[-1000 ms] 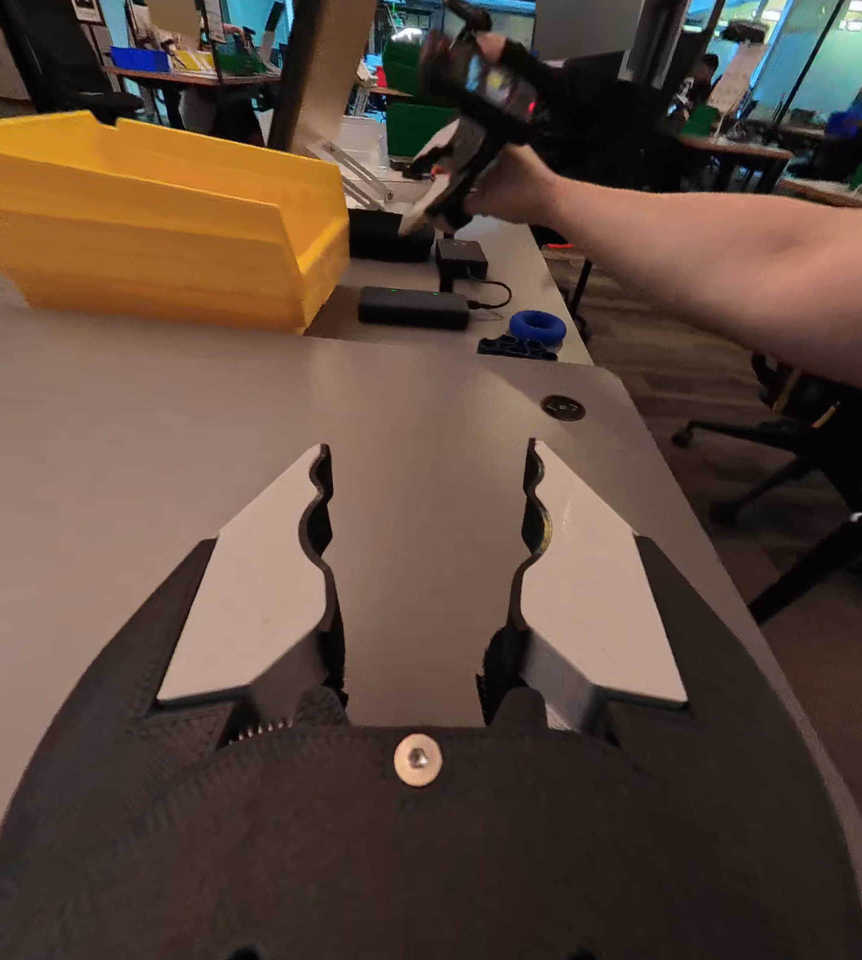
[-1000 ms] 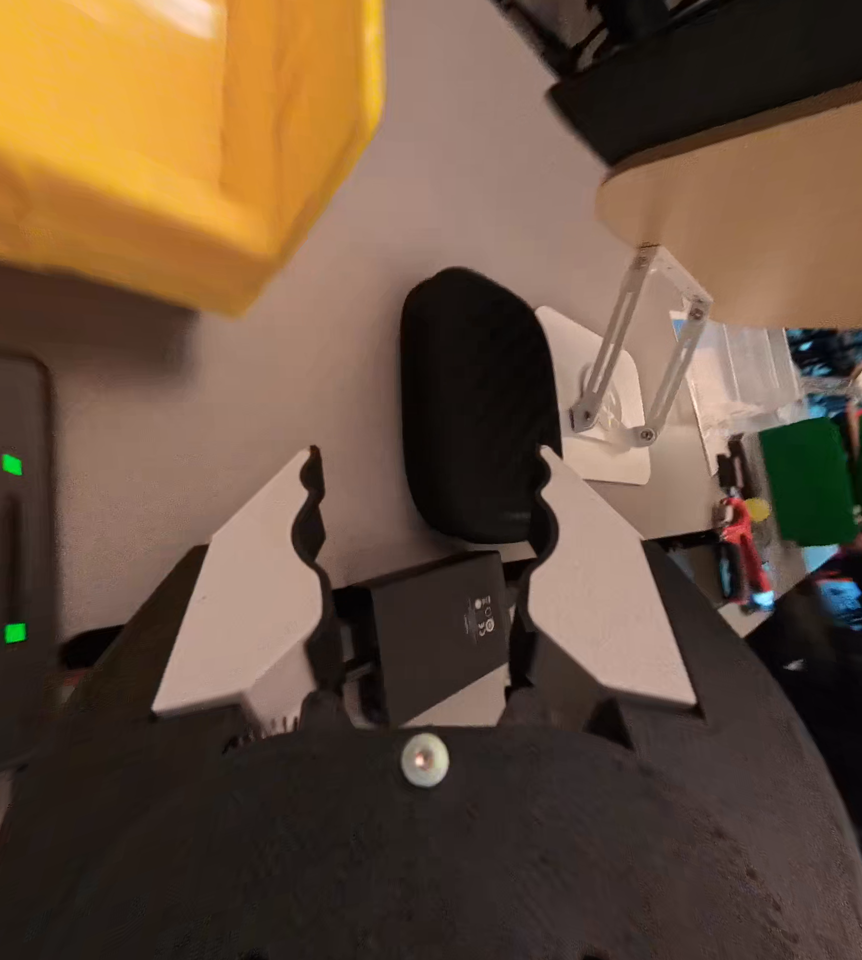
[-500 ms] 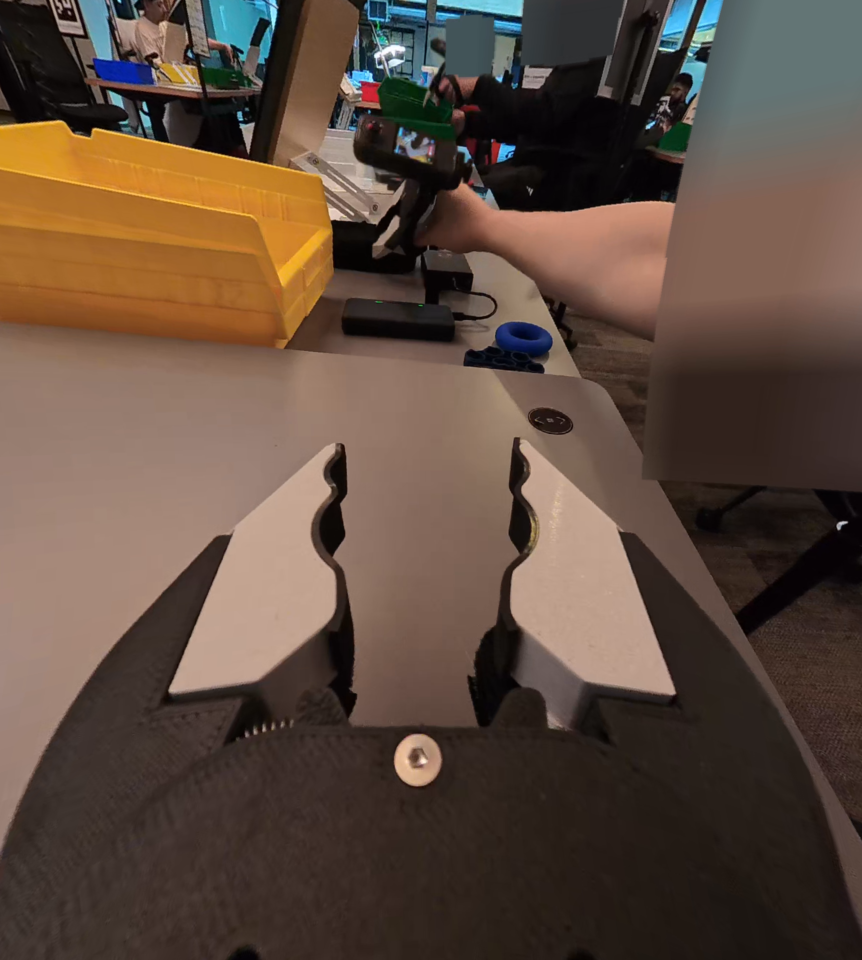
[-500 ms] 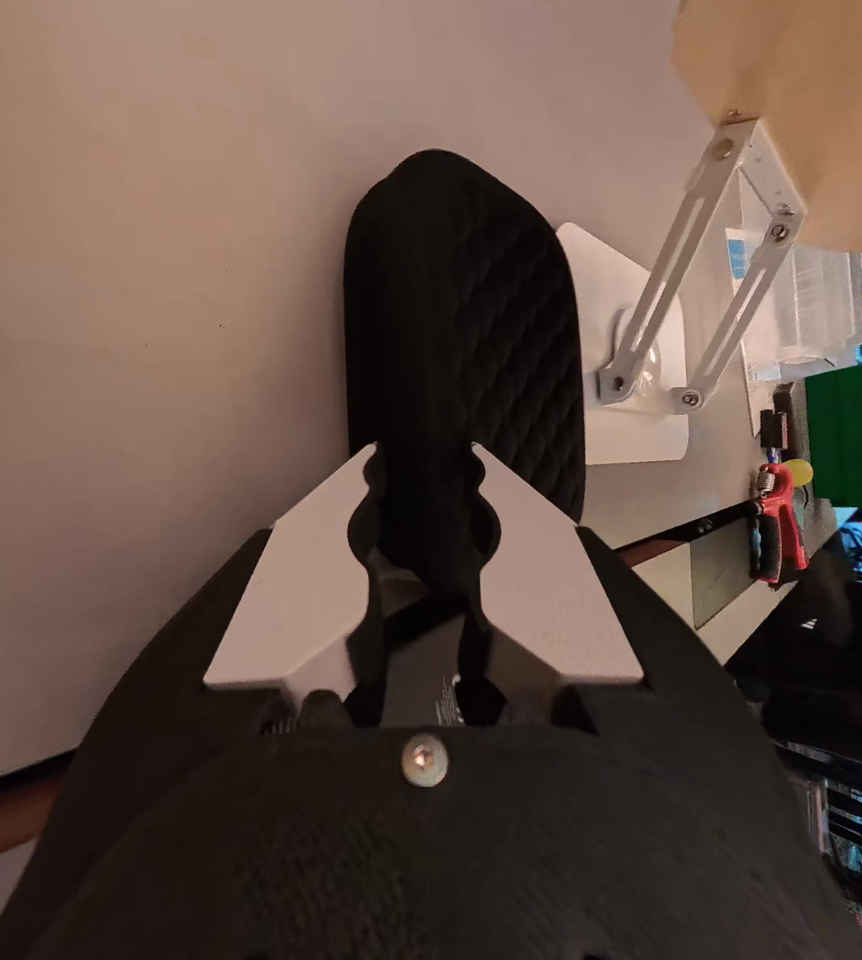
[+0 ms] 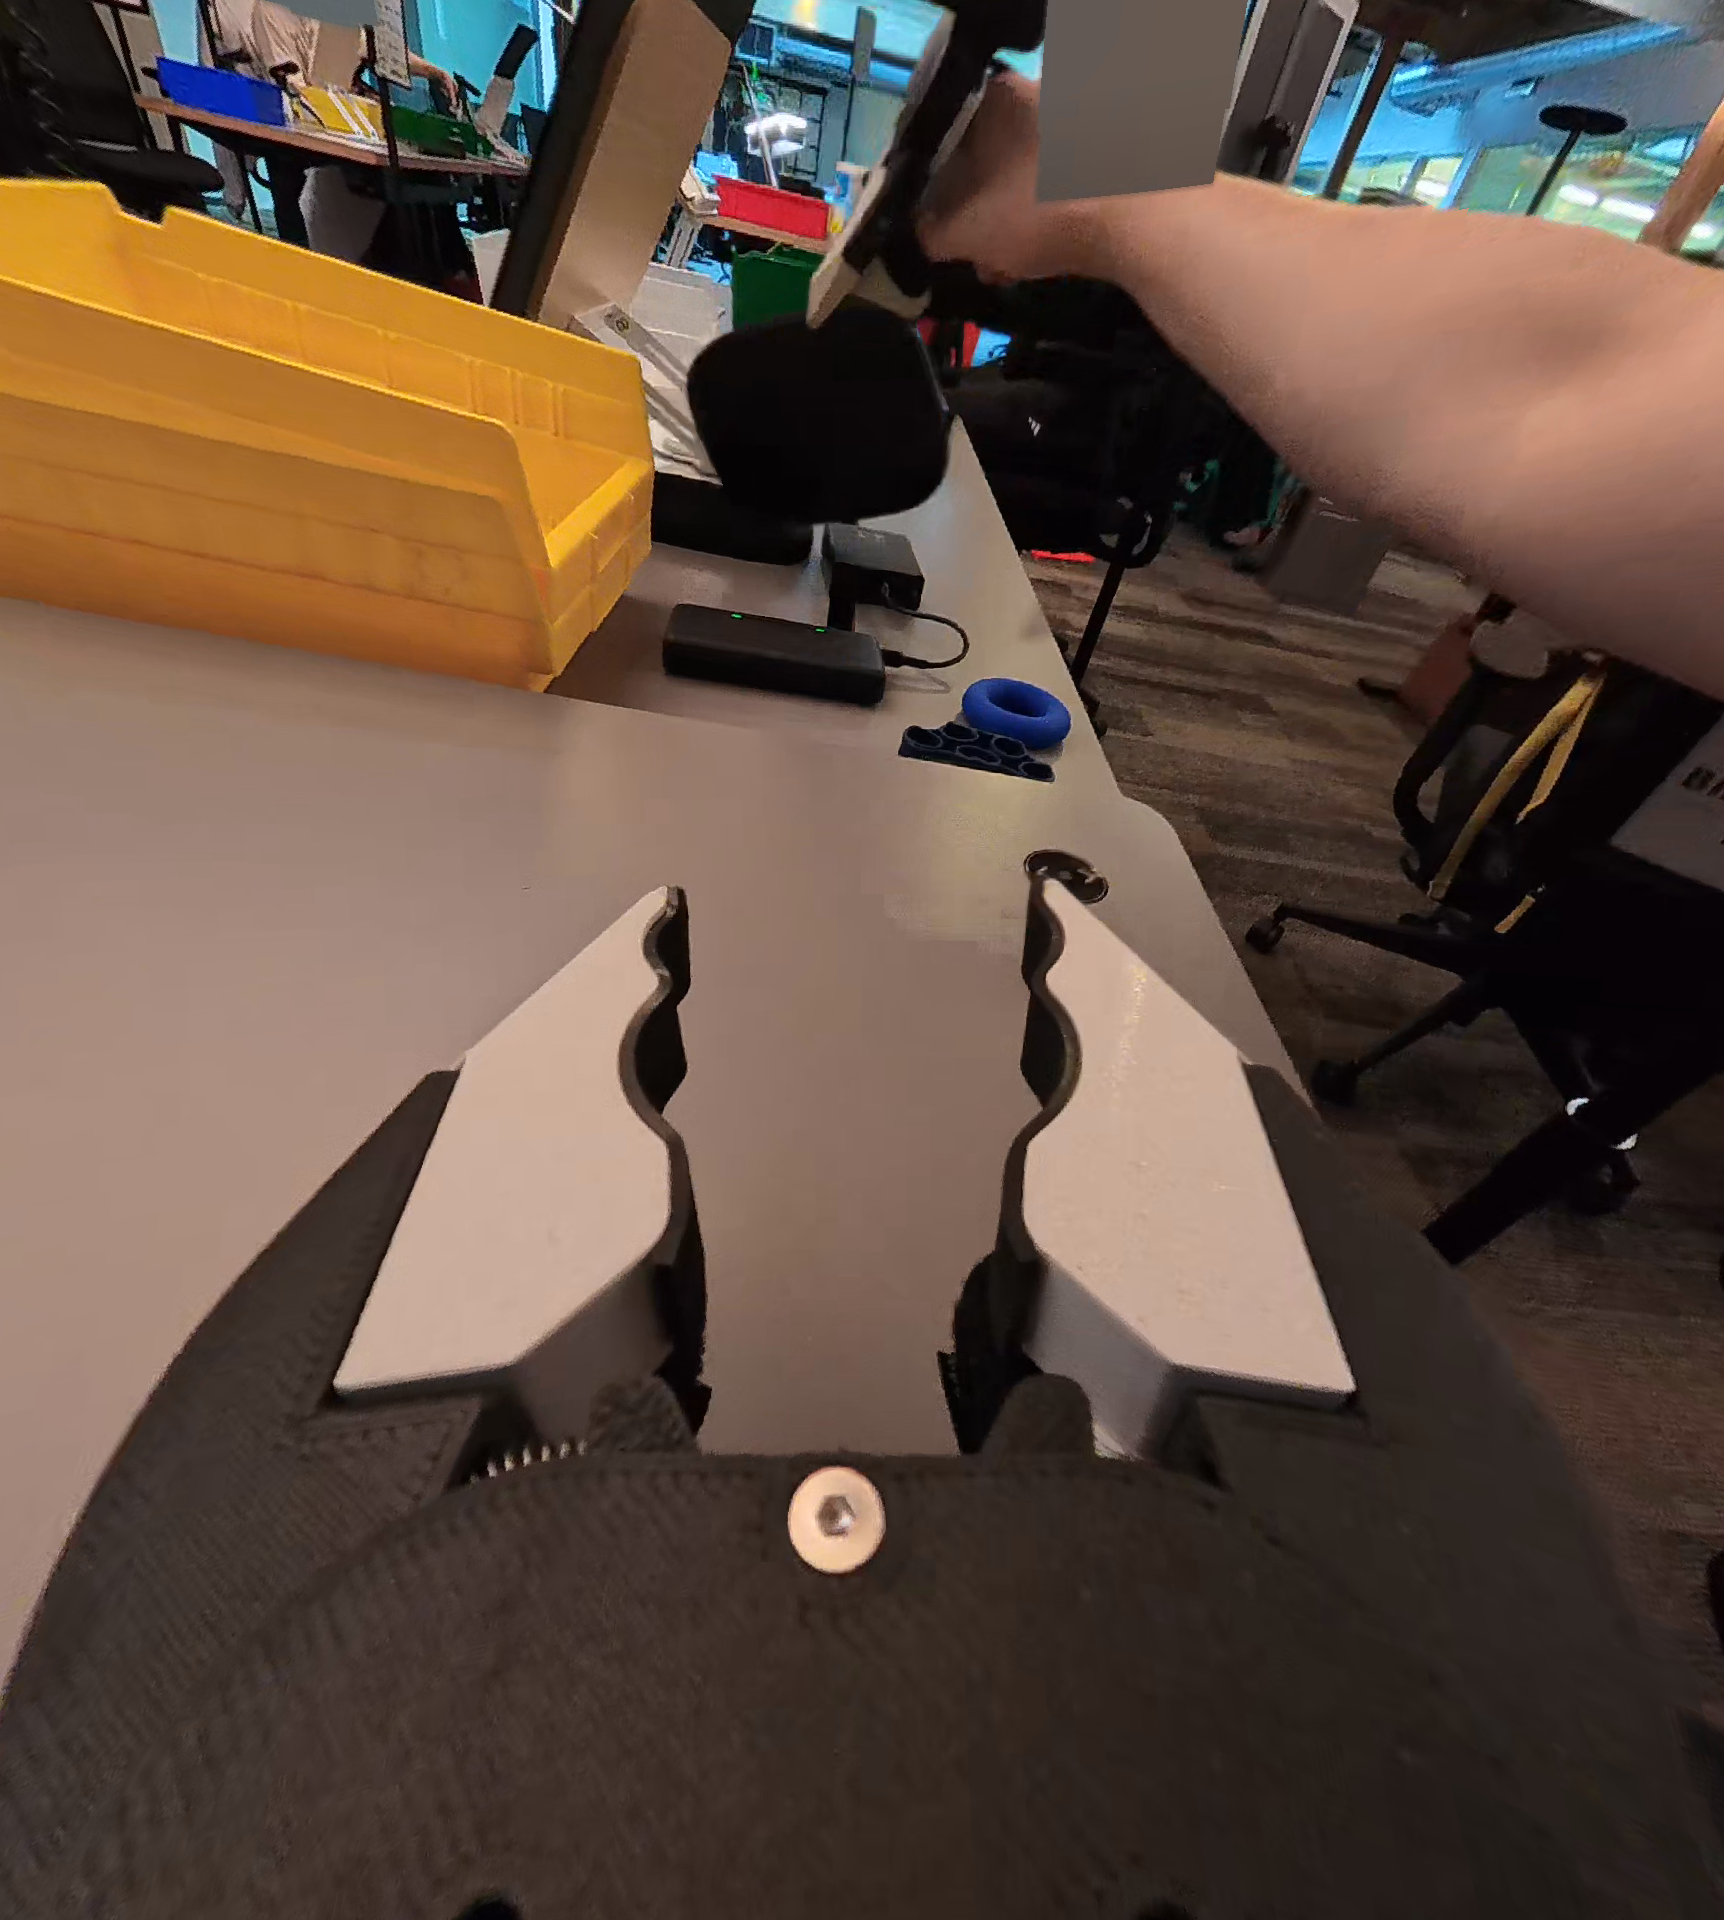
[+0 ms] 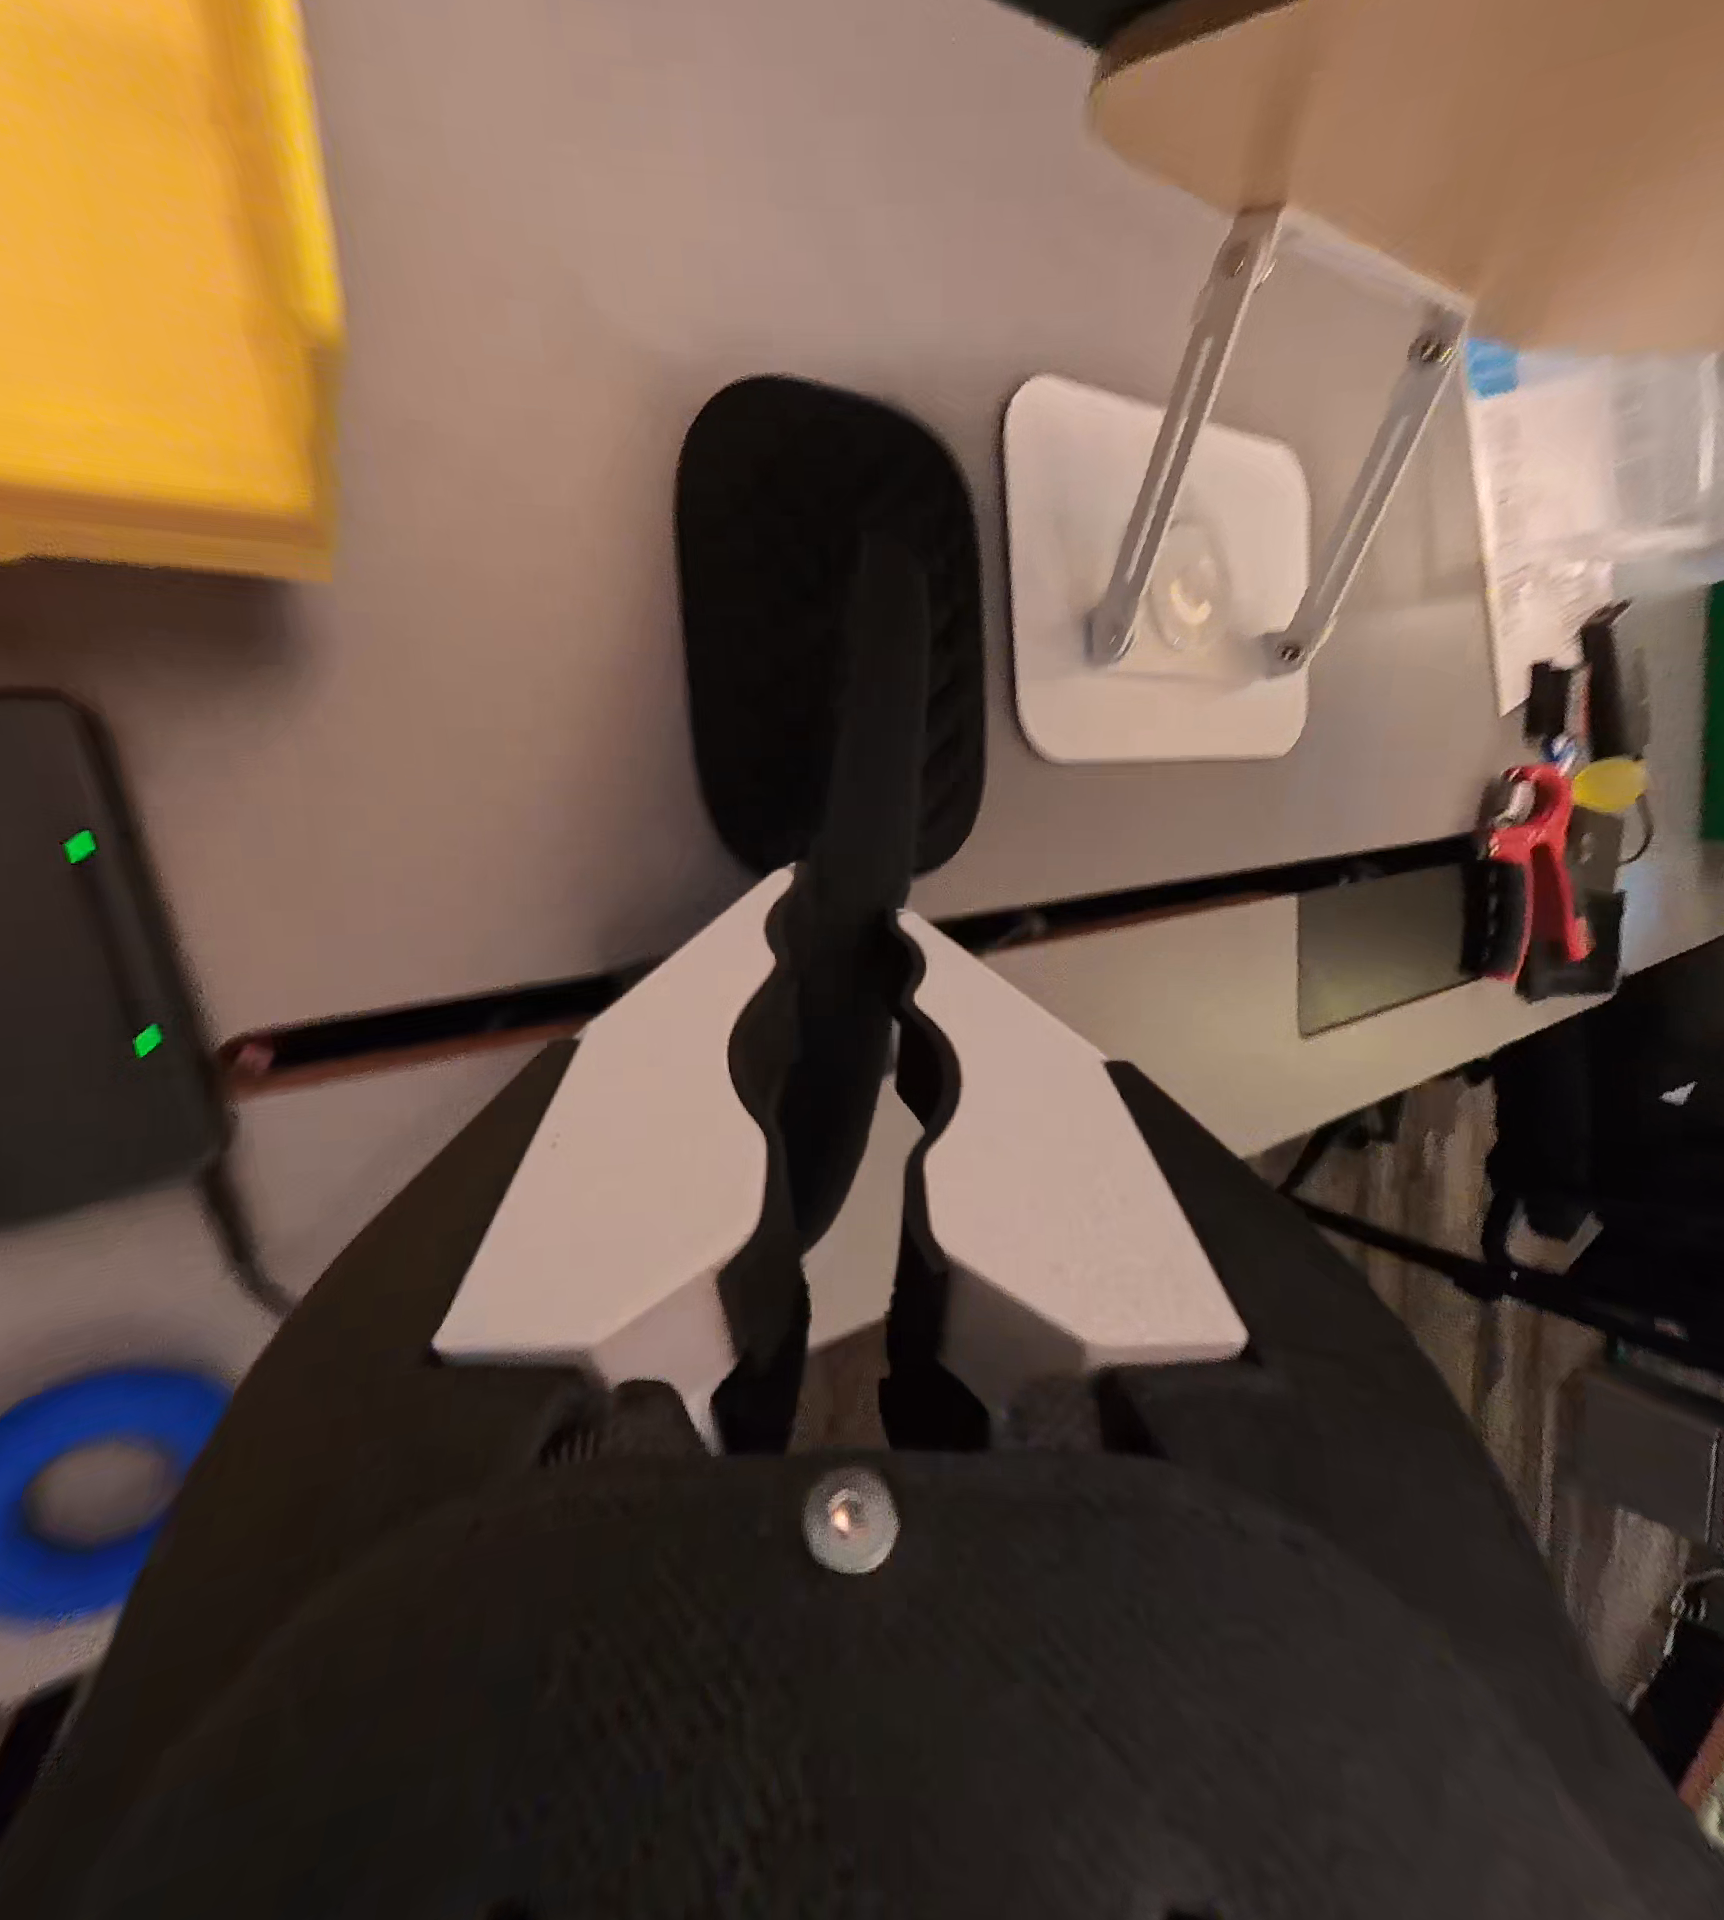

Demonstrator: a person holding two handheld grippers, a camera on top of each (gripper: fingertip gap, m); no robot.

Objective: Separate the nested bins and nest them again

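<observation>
The nested yellow bins (image 5: 245, 416) sit on the grey bench (image 5: 318, 852) at about ten o'clock in the left wrist view, touched by neither gripper. The left gripper (image 5: 853, 904) hovers over bare bench, its jaws spread wide with nothing between them. At one o'clock, beyond a black power bank (image 5: 773, 649) and a blue ring (image 5: 1016, 712), the right gripper (image 6: 842, 904) has its jaws clenched on the edge of a black case (image 5: 816, 416), lifted above the bench.
</observation>
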